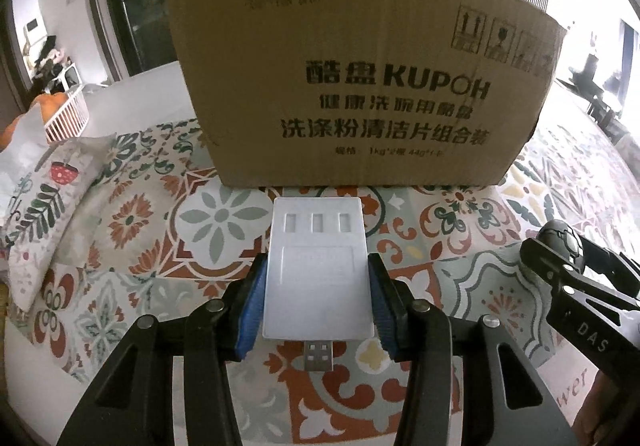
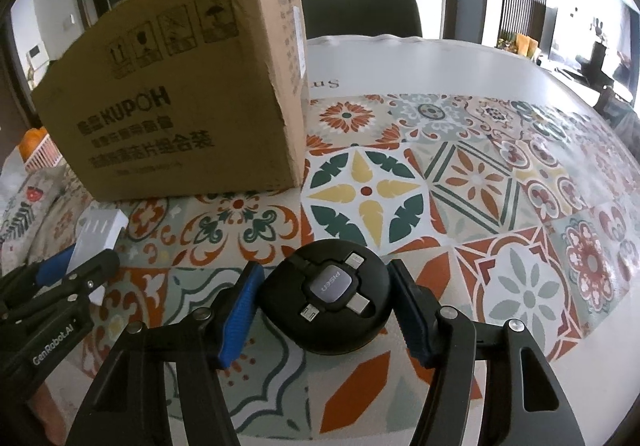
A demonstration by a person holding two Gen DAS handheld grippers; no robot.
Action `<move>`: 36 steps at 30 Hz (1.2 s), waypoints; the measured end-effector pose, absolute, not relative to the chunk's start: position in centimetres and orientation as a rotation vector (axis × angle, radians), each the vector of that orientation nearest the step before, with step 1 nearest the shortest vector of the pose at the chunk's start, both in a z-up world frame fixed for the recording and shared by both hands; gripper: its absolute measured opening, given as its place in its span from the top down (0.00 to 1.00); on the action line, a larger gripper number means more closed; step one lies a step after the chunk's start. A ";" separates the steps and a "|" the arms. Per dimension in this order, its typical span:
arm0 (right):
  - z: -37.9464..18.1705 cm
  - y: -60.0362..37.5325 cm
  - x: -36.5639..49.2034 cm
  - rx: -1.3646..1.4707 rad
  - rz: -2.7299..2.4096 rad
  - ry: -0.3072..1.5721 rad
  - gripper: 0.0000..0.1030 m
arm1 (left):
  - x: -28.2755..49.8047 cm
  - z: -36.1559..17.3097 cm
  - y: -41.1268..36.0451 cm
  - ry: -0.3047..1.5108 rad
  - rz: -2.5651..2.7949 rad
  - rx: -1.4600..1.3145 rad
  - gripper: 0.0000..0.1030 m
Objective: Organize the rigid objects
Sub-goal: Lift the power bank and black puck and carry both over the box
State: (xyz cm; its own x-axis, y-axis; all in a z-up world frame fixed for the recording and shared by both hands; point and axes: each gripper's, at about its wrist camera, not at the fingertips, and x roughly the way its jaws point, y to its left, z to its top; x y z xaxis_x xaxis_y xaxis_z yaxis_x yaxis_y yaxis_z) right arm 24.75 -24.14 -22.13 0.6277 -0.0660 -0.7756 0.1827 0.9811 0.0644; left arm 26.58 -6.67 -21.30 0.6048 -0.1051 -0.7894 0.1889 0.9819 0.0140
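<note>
My left gripper is shut on a flat white USB hub, its plug pointing back toward me, held just in front of a brown cardboard box. My right gripper is shut on a round black retractable cable reel over the patterned tablecloth. The box stands at the left in the right wrist view. The hub and left gripper show at the left of that view. The right gripper with the reel shows at the right of the left wrist view.
A patterned tablecloth covers the table. A patterned cushion lies at the left, with a white slatted basket behind it. A dark chair back stands beyond the table's far edge.
</note>
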 end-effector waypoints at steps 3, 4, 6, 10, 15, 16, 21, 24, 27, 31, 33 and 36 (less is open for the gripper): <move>-21.3 -23.8 24.4 0.140 -0.138 0.870 0.38 | 26.0 -20.5 -6.4 0.902 -0.169 0.091 0.54; -21.1 -23.7 24.4 0.137 -0.137 0.867 0.38 | 25.9 -20.3 -6.3 0.901 -0.168 0.087 0.54; -20.4 -23.5 24.2 0.132 -0.133 0.857 0.38 | 25.5 -19.7 -6.0 0.898 -0.166 0.079 0.54; -19.0 -22.9 23.6 0.122 -0.125 0.838 0.38 | 24.3 -18.1 -5.5 0.876 -0.168 0.066 0.54; -16.7 -22.1 22.8 0.112 -0.111 0.810 0.38 | 23.8 -16.2 -4.9 0.852 -0.175 0.062 0.54; -16.4 -22.0 22.6 0.110 -0.110 0.805 0.38 | 23.7 -15.8 -4.8 0.847 -0.177 0.059 0.54; -14.0 -21.4 21.8 0.096 -0.108 0.773 0.38 | 22.9 -13.7 -4.1 0.822 -0.190 0.042 0.54; -12.7 -21.2 21.3 0.089 -0.107 0.753 0.38 | 22.5 -12.5 -3.7 0.808 -0.193 0.035 0.54; -11.6 -20.9 20.9 0.085 -0.101 0.736 0.38 | 22.0 -11.4 -3.5 0.791 -0.197 0.030 0.54; -10.3 -20.5 20.5 0.088 -0.094 0.721 0.38 | 21.8 -10.0 -3.2 0.775 -0.202 0.025 0.54; -9.7 -20.5 20.4 0.093 -0.089 0.713 0.38 | 21.7 -9.4 -3.1 0.768 -0.204 0.023 0.54; -9.0 -20.5 20.4 0.100 -0.086 0.703 0.38 | 21.8 -8.5 -3.1 0.754 -0.202 0.026 0.54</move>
State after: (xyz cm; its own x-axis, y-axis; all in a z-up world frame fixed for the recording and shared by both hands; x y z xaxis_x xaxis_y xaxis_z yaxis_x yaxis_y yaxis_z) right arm 20.39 -20.47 -8.97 0.7599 -0.0446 -0.6485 0.1122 0.9917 0.0633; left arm 21.75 -3.13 -8.54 0.7102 -0.1732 -0.6824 0.1916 0.9802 -0.0495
